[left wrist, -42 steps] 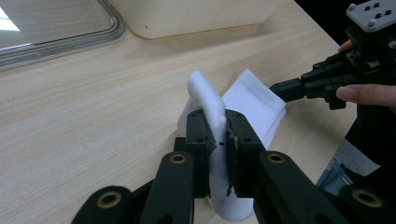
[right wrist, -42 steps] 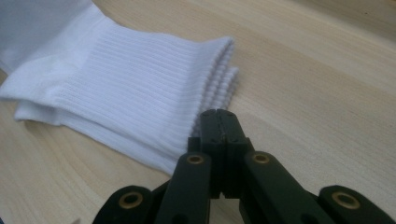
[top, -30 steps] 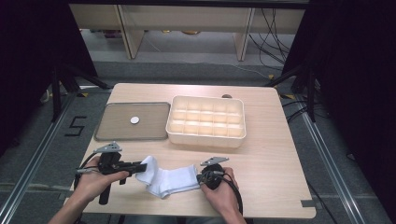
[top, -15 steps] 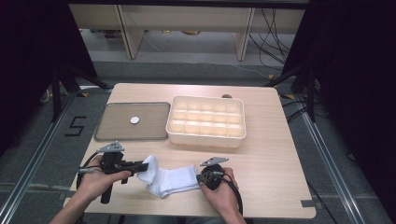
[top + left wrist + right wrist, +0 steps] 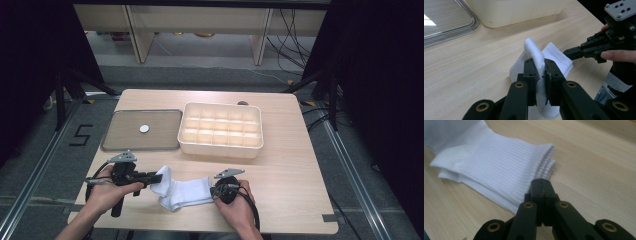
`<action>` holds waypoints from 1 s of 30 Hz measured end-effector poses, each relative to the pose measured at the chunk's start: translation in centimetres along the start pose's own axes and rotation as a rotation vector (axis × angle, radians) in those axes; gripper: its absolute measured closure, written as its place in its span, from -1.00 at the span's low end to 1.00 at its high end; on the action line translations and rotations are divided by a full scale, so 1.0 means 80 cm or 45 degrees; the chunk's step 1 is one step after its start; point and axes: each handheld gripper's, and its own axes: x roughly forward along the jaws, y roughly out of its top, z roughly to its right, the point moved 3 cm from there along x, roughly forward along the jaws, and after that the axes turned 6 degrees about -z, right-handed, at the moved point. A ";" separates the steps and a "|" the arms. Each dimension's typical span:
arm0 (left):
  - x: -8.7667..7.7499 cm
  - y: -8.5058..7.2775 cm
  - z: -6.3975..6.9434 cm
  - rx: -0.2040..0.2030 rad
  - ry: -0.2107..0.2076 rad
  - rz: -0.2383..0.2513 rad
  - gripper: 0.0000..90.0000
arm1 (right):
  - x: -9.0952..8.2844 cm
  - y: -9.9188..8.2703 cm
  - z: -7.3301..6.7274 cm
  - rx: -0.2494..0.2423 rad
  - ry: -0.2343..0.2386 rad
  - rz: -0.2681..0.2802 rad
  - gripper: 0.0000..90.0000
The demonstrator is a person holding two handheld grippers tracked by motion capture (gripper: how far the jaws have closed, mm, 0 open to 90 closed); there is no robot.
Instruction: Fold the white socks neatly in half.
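The wooden table takes the middle of the high view; its near edge is cut off by the bottom of the frame, along with most of both forearms. On it, right of centre, stands a cream compartment box, with a flat grey tray beside it to the left holding a small white disc too small to identify. A dark object behind the box's far rim is mostly hidden.

The white socks lie at lower centre of the high view, between the two hands. The left gripper is clamped on a raised fold of sock, and the fabric below the jaws is hidden by them. The right gripper has its jaws pressed together with nothing between them, tips just at the ribbed cuff edge; whether they touch it is unclear.
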 end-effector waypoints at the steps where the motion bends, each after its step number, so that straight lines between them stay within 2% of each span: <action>1: 0.000 0.000 0.000 0.000 0.000 0.000 0.79 | 0.000 0.000 0.000 0.000 0.000 0.000 1.00; 9: 0.002 0.001 0.000 0.005 -0.005 0.006 0.79 | 0.001 0.000 0.000 -0.003 0.000 0.001 1.00; 12: 0.003 0.002 0.001 0.003 0.013 0.001 0.79 | 0.001 0.000 0.000 0.004 0.000 -0.001 1.00; 24: 0.011 0.005 0.008 0.023 -0.023 -0.014 0.79 | 0.000 0.000 -0.002 -0.004 0.002 0.004 1.00; 30: 0.014 0.006 0.010 0.026 -0.011 -0.010 0.79 | 0.000 0.000 -0.002 -0.006 0.002 0.003 1.00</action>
